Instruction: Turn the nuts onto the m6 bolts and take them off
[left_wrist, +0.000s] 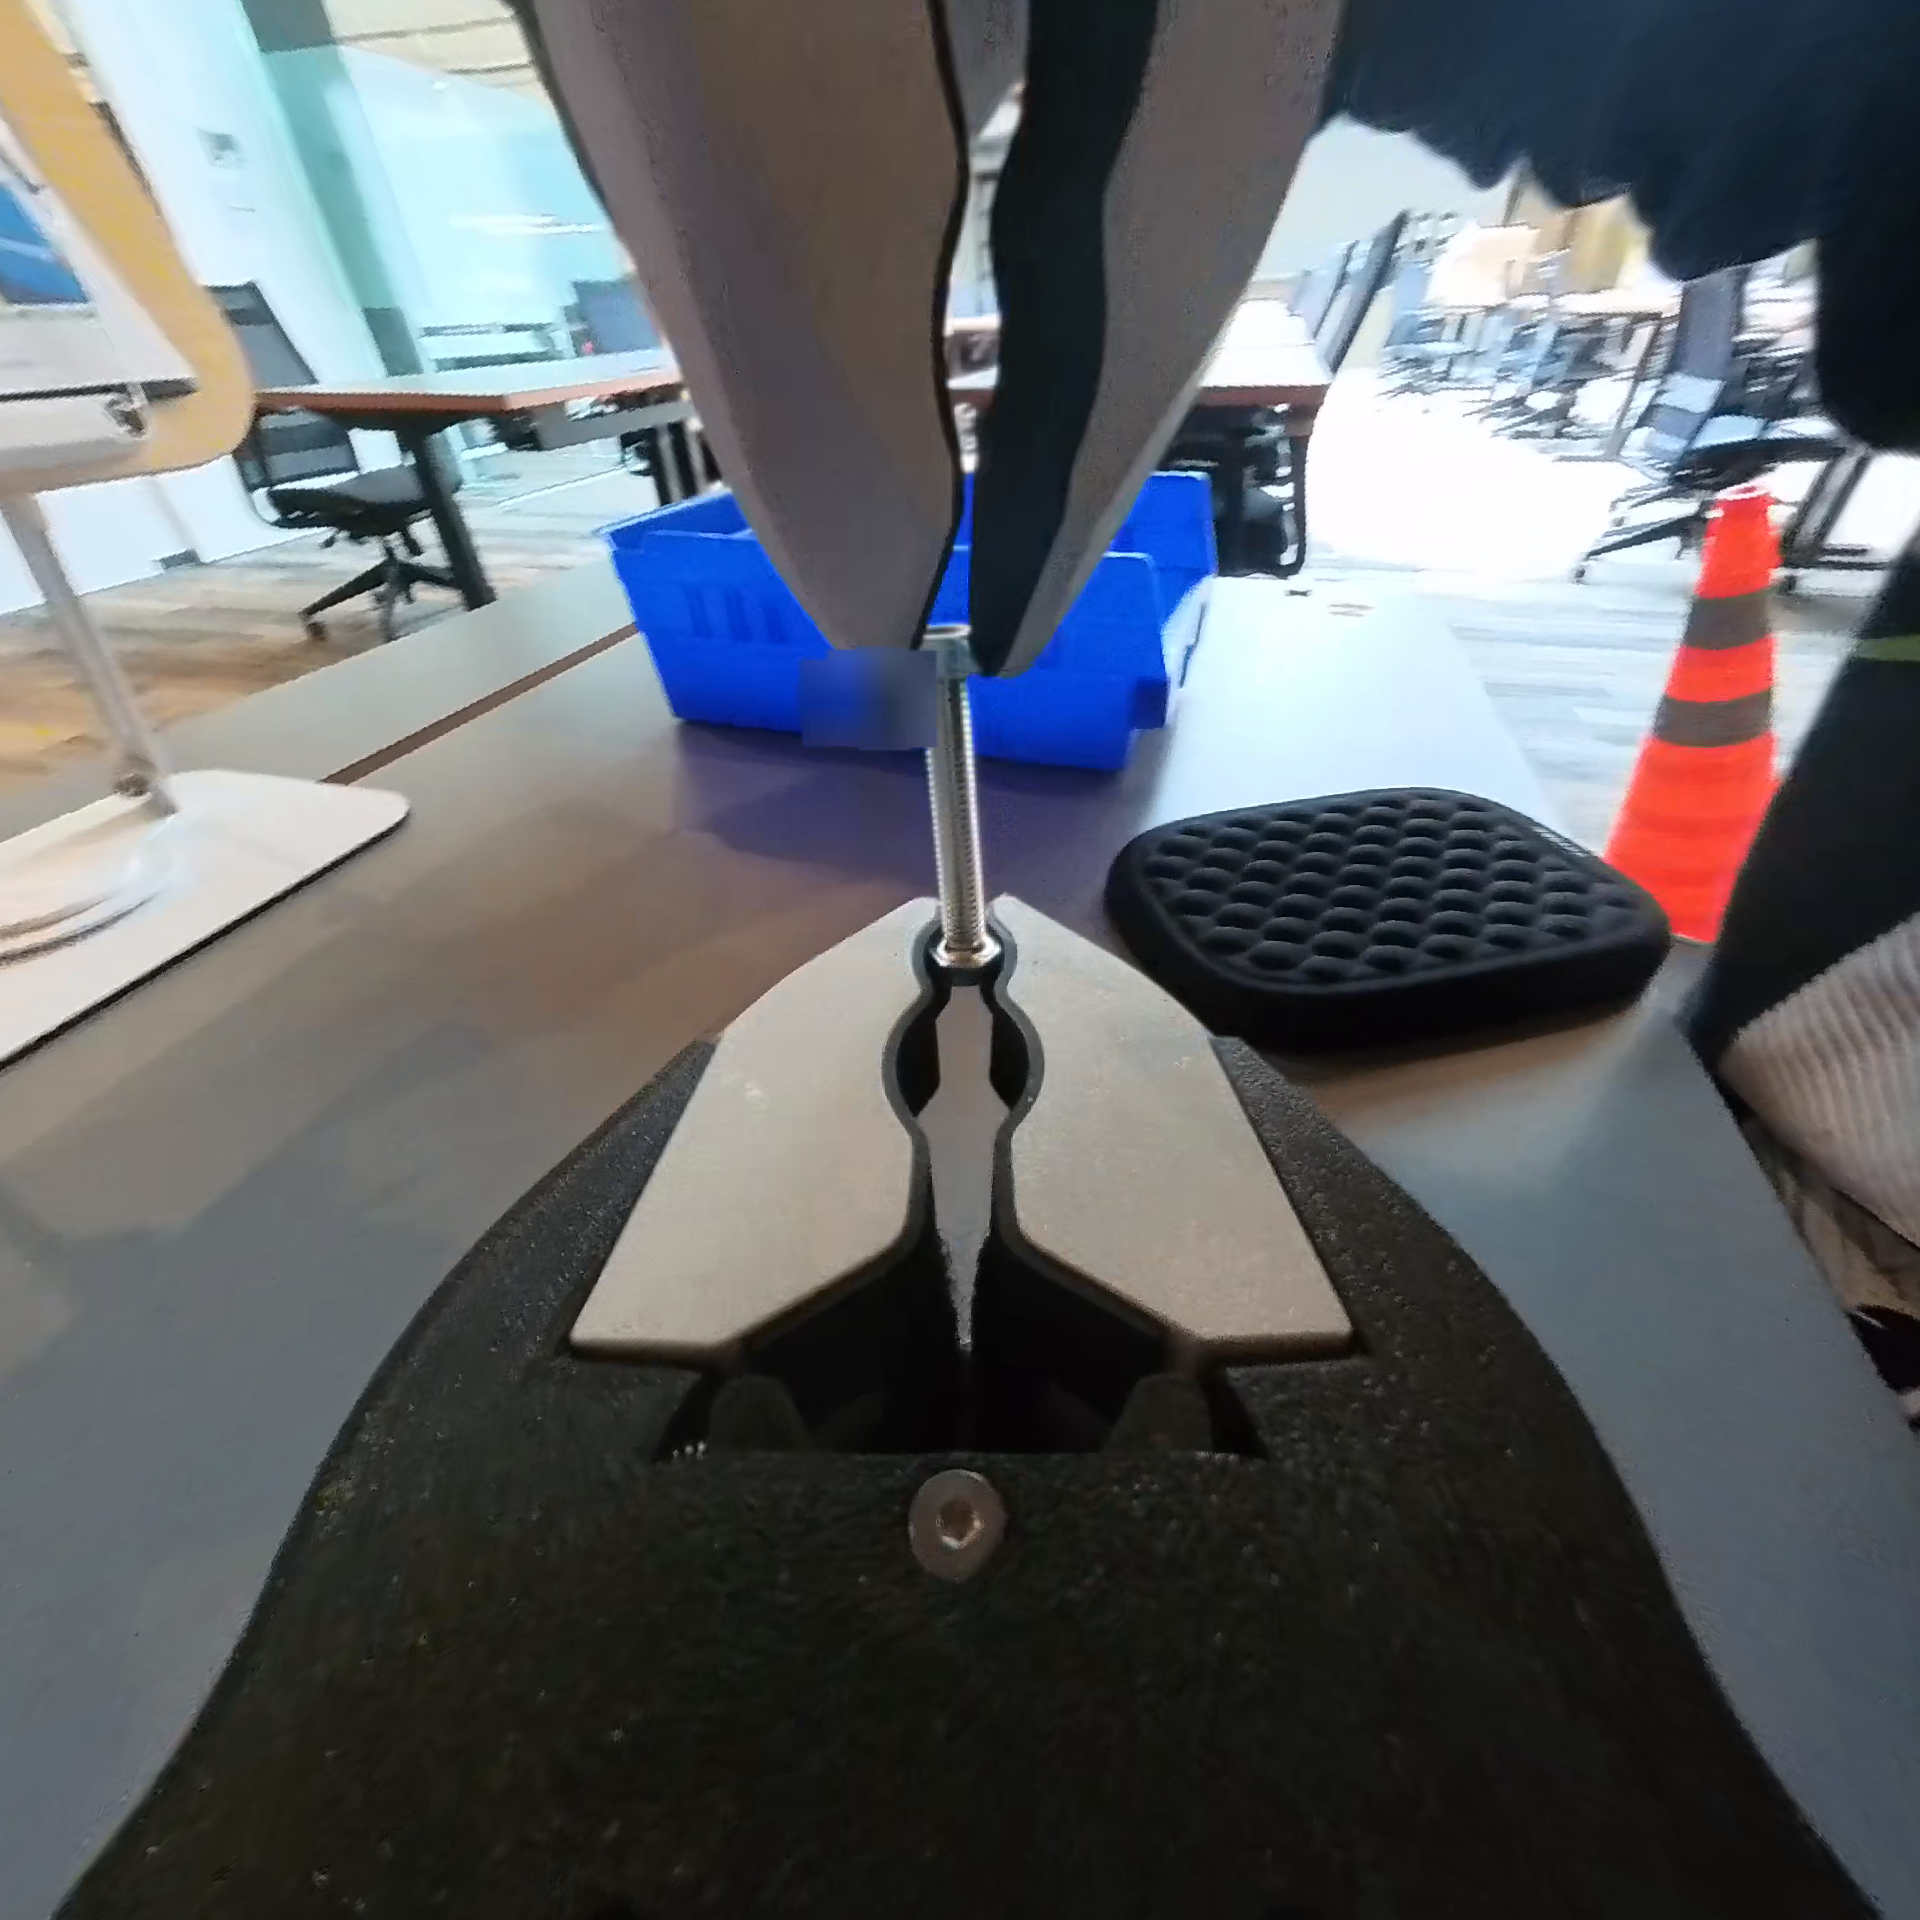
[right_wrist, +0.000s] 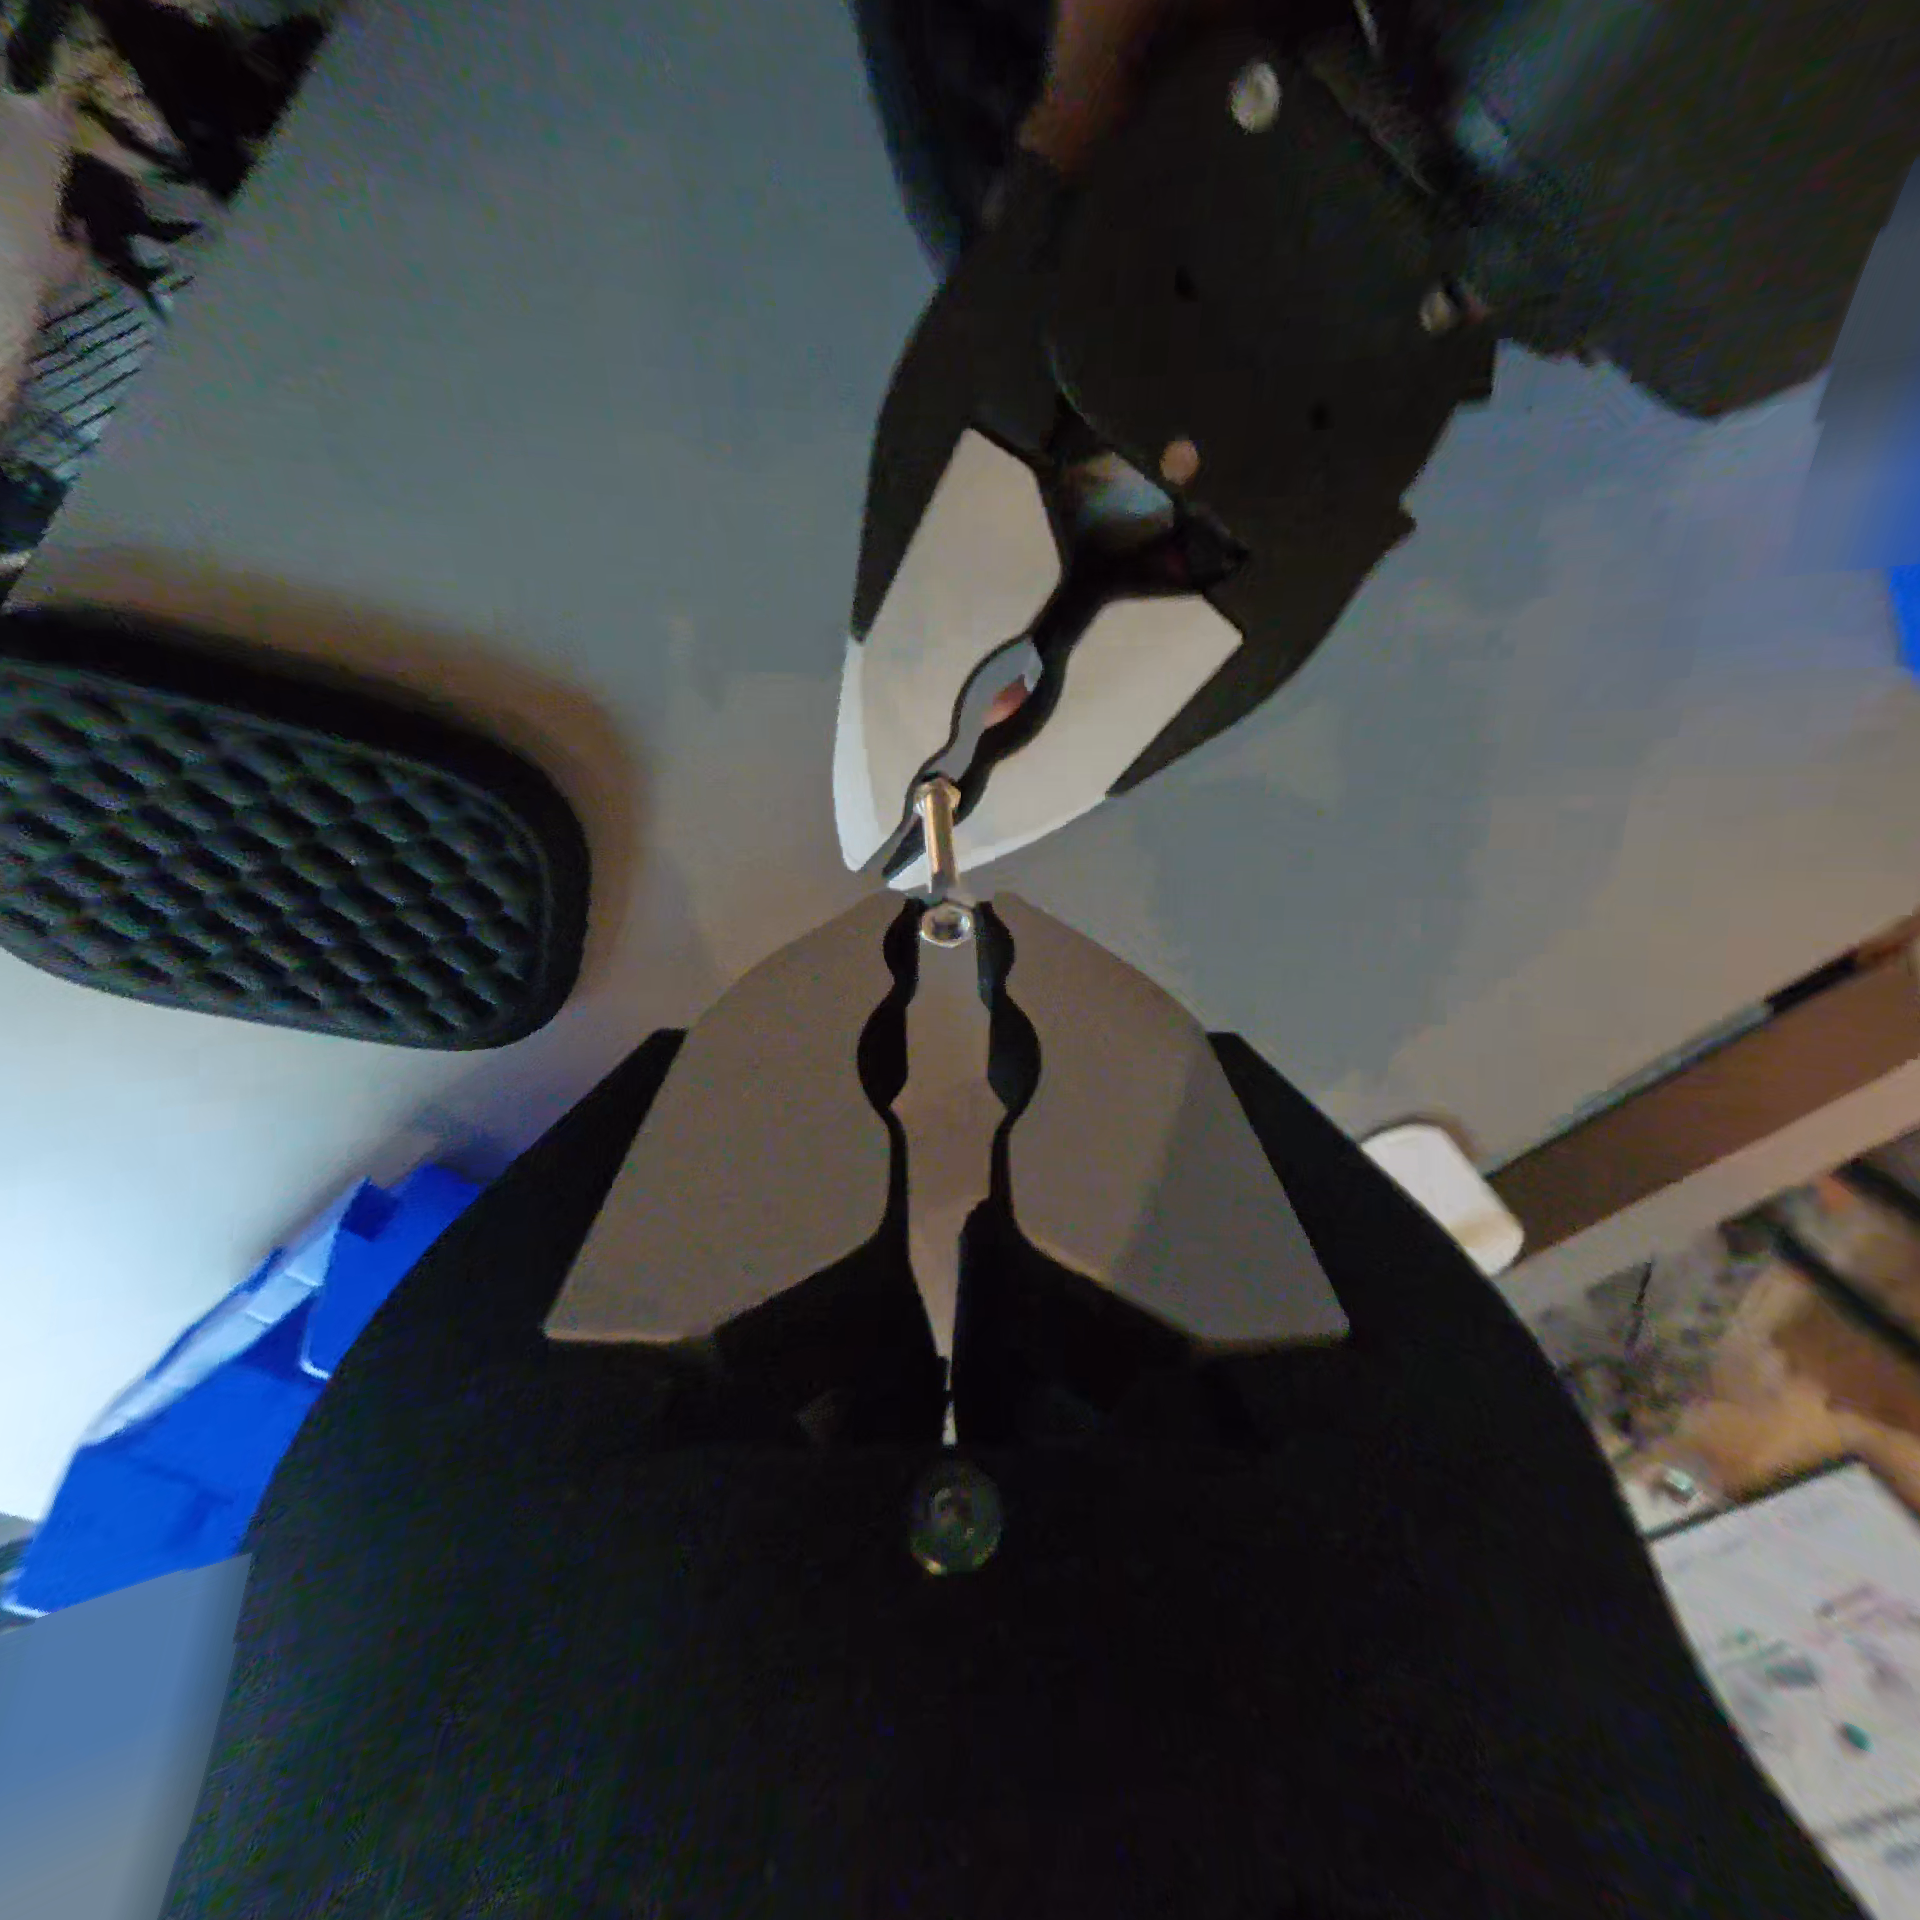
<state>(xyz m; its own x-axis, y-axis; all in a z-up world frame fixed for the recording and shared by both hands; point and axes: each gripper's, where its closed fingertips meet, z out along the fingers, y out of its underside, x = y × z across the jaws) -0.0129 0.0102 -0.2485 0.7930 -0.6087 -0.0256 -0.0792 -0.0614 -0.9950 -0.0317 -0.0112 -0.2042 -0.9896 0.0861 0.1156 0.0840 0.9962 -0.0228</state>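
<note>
A silver M6 bolt (left_wrist: 958, 810) stands upright above the dark table (left_wrist: 468, 987). My left gripper (left_wrist: 963, 916) is shut on the bolt at its lower end, just above the head. My right gripper (left_wrist: 951, 649) comes down from above, and its fingertips close on a small silver nut (left_wrist: 948, 636) at the bolt's upper tip. In the right wrist view my right gripper (right_wrist: 945, 916) has the nut (right_wrist: 945, 925) between its black pads. Beyond it, the left gripper (right_wrist: 920, 836) holds the bolt (right_wrist: 937, 831).
A blue bin (left_wrist: 707, 613) stands on the table behind the bolt. A black honeycomb pad (left_wrist: 1382, 914) lies to the right. An orange traffic cone (left_wrist: 1704, 727) stands on the floor past the table edge. A white stand's base (left_wrist: 187, 842) sits at the left. One gripper's finger ends stand about 6 cm off the other's.
</note>
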